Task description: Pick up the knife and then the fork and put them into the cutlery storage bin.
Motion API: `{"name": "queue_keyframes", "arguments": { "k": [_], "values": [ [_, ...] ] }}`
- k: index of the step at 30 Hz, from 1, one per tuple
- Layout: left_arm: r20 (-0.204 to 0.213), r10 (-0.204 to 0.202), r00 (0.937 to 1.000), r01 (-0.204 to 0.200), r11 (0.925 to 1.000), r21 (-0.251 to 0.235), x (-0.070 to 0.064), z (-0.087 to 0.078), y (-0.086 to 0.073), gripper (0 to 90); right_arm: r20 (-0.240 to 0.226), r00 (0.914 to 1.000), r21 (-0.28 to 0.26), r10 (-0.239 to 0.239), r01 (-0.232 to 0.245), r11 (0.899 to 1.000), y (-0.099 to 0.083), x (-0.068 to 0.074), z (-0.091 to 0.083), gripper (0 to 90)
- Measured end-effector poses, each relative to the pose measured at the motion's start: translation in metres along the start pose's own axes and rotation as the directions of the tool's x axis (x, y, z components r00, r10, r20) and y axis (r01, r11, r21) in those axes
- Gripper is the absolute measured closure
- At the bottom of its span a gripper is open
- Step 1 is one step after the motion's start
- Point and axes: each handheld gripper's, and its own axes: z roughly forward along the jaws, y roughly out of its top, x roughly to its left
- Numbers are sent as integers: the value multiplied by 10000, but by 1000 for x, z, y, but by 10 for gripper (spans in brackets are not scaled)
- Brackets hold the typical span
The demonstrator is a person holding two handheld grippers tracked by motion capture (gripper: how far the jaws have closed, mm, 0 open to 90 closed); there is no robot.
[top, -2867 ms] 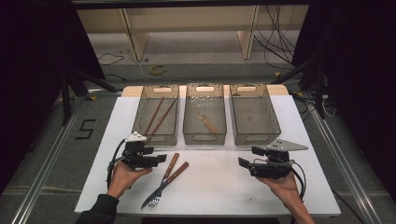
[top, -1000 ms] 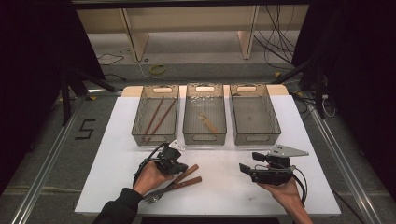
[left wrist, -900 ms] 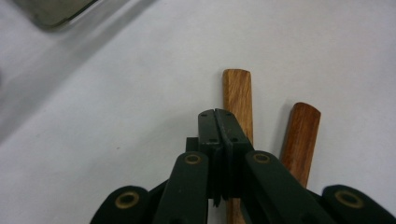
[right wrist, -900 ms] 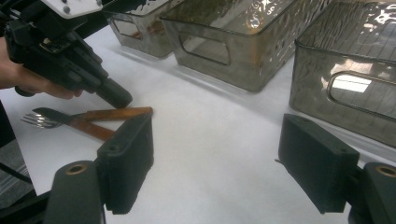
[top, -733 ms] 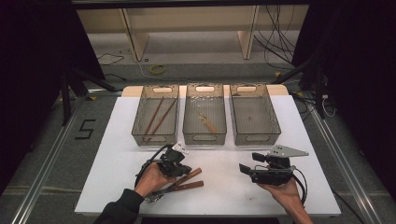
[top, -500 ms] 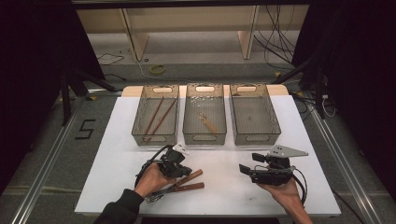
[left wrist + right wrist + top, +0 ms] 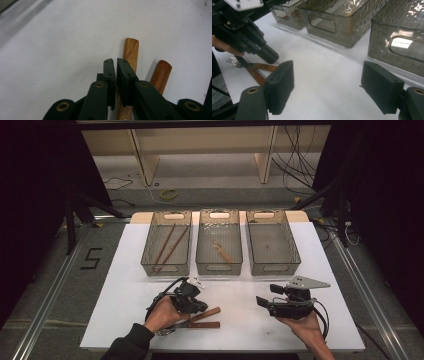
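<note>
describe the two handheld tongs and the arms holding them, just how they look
Both tongs are black. The left tongs trail a looping black cable and carry a small white piece on top; their jaws have brass-coloured pivot rings. The right tongs bear a grey three-cornered plate and a black cable. The left forearm wears a dark sleeve.

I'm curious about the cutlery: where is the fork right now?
In the high view the fork lies near the table's front edge, left of centre, beside another wooden-handled utensil, under the left gripper.
</note>
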Motion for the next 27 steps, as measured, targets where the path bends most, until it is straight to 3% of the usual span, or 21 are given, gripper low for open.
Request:
{"name": "queue_keyframes", "arguments": {
  "k": [5,8,12,18,27],
  "values": [
    [82,242,9997,-239,9993,-284,1,-14,0,645,-6,10000,-2,5,-5,10000,0,0,0,273],
    [-76,483,9988,-486,9980,-405,-1,-21,-1,547,-18,10000,1,-2,2,10000,0,0,0,273],
    [-163,732,9972,-735,9971,-216,-3,-28,-3,455,-27,10000,-9,-44,44,10000,0,0,0,273],
    [-162,1363,9905,-1363,9907,3,-12,-34,-10,418,-15,10000,3,-67,67,10000,0,0,0,273],
    [-66,1688,9856,-1686,9854,217,-26,-36,-22,325,-31,10000,10,-48,48,10000,0,0,0,273]
  ]
}}
